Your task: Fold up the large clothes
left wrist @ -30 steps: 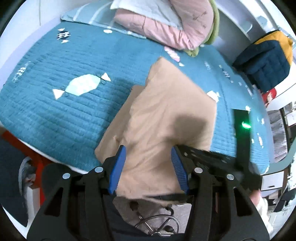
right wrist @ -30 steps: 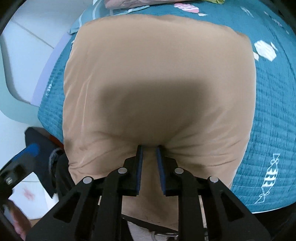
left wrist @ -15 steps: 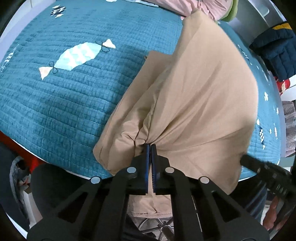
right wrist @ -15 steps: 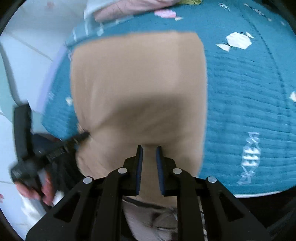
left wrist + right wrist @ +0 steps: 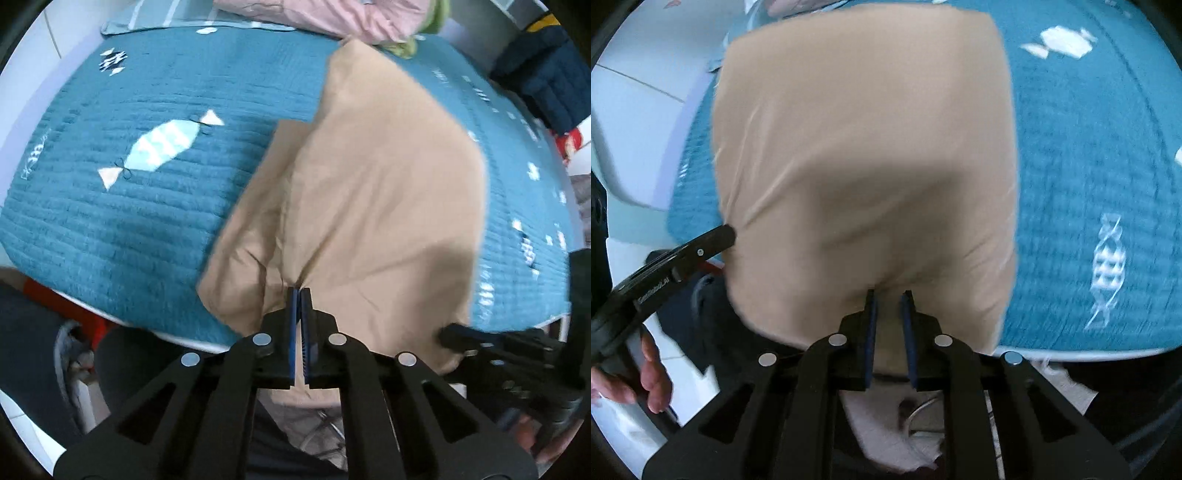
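Note:
A large tan garment point(image 5: 376, 192) lies on the teal quilted bed and hangs over its near edge; it fills the right wrist view point(image 5: 864, 147). My left gripper point(image 5: 300, 291) is shut on the garment's near edge, cloth bunched at its tips. My right gripper point(image 5: 889, 295) is shut on the near edge further right, cloth pinched between its blue pads. The right gripper shows at the lower right of the left wrist view point(image 5: 454, 332). The left gripper's tip shows at the left of the right wrist view point(image 5: 720, 236), against the garment's left edge.
The teal quilt point(image 5: 129, 206) with candy prints covers the bed. Pink bedding point(image 5: 332, 14) is piled at the far end. A navy and yellow item point(image 5: 546, 66) sits at far right. The bed's white near edge point(image 5: 177, 339) runs below the cloth.
My left gripper was open a second ago and has shut on the garment's near edge. Both grippers have shifted, and the cloth has pulled taut and narrower between them.

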`<state>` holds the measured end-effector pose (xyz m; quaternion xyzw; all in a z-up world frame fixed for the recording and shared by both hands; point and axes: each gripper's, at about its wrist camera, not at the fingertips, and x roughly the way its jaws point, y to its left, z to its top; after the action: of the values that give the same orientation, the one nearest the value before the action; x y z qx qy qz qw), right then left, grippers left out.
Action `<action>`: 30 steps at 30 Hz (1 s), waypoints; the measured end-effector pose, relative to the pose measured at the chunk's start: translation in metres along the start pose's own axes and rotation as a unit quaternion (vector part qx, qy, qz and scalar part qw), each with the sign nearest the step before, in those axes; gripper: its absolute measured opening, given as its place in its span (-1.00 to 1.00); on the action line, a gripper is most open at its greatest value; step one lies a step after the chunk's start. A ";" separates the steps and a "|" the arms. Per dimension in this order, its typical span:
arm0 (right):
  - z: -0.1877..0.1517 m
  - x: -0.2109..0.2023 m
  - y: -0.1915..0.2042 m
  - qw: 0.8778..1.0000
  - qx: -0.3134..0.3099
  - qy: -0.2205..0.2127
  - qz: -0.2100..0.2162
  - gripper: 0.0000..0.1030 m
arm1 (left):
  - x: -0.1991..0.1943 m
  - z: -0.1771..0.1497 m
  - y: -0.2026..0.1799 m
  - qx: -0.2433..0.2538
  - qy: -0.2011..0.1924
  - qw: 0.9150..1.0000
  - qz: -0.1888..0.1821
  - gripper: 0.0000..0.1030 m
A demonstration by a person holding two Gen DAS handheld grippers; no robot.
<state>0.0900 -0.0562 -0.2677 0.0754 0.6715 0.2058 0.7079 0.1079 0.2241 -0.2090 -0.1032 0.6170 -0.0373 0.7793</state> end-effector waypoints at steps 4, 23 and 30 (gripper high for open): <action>-0.004 0.035 -0.001 0.999 -0.028 -0.001 -0.036 -0.75 | 0.037 -0.014 0.001 0.007 0.044 0.997 0.058 -0.92; 0.041 -0.077 -0.041 0.993 -0.021 -0.115 0.022 -0.69 | -0.023 0.018 0.025 -0.019 -0.005 0.989 0.148 -0.88; 0.100 -0.025 -0.025 0.999 -0.007 -0.040 0.001 -0.68 | -0.036 0.058 -0.026 -0.010 -0.032 0.998 0.056 -0.88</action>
<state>0.1927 -0.0715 -0.2455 0.0797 0.6415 0.2079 0.7341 0.1570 0.2118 -0.1563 -0.0771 0.5970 0.0160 0.7984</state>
